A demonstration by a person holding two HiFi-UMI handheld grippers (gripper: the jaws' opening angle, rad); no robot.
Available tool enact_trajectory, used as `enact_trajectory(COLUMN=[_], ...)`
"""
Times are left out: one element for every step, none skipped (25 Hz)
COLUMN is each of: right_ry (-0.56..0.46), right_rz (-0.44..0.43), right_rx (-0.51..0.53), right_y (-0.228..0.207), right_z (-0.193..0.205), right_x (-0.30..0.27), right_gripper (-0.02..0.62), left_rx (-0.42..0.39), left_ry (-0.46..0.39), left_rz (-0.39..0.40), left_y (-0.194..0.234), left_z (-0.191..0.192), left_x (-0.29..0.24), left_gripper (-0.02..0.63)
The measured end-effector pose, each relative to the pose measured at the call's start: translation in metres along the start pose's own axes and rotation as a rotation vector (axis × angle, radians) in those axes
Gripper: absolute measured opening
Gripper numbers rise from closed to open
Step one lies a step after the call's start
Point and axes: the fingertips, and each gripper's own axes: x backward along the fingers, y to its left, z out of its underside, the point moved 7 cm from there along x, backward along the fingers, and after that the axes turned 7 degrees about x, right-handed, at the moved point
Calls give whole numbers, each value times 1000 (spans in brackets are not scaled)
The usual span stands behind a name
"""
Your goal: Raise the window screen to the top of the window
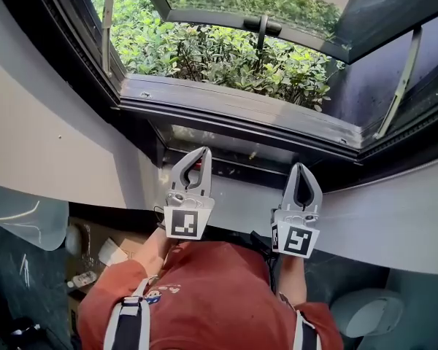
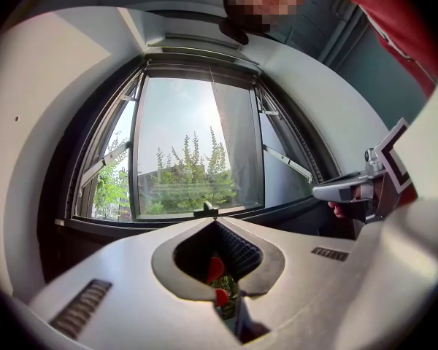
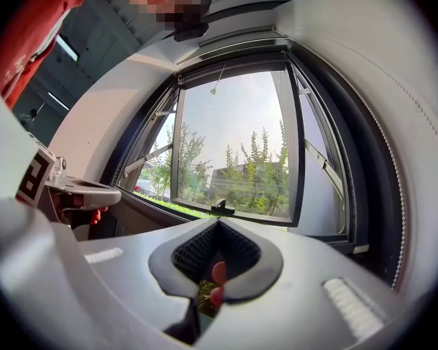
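Both grippers level, side by side, pointed at the window, just short of the sill (image 1: 241,104).
- left gripper (image 1: 202,152): jaws fully together, nothing in them. Tips sit below the sill's left half, not touching it.
- right gripper (image 1: 301,168): jaws fully together, also empty. Tips sit below the sill's middle, clear of it.
- The 2 grippers are apart, with 1 marker cube on each facing the person's red shirt (image 1: 212,297).

Window: glass sash (image 1: 204,14) is swung outward, and its handle (image 1: 263,26) is at the middle of its bottom rail. Stay arms run along the left and right edges of the frame. Shrubs (image 1: 204,49) are directly outside.

window screen: can't make out its mesh in any view. The opening reads clear from sill to top rail. From the right gripper view, a thin pull cord (image 3: 217,79) hangs from the frame's top edge and ends in a small bead high in the opening, well above both grippers.

White wall (image 1: 394,217) runs below the sill.
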Motion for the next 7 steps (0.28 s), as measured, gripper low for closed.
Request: enact_trajectory(right_ry=[1, 0, -4, -7, -7, -4, -1], right_rz=[0, 1, 2, 4, 5, 5, 4], right_rx=[1, 2, 1, -1, -1, -2, -2], right_y=[-1, -1, -2, -2, -2, -2, -2], right_z=[0, 0, -1, -2, -3, -2, -1], right_x=[0, 0, -1, -2, -2, -2, -1], right_gripper=[9, 9, 9, 9, 9, 9, 9], left_rx=[0, -1, -3, -4, -4, -5, -7], left_ry=[5, 11, 15, 18, 18, 18, 16], left_rz=[0, 1, 0, -1, -3, -5, -7], left_y=[-1, -1, -1, -1, 0, 0, 1], left_z=[1, 1, 2, 2, 2, 2, 2], left_x=[0, 0, 1, 1, 1, 1, 1], left_gripper=[6, 6, 6, 6, 6, 6, 6])
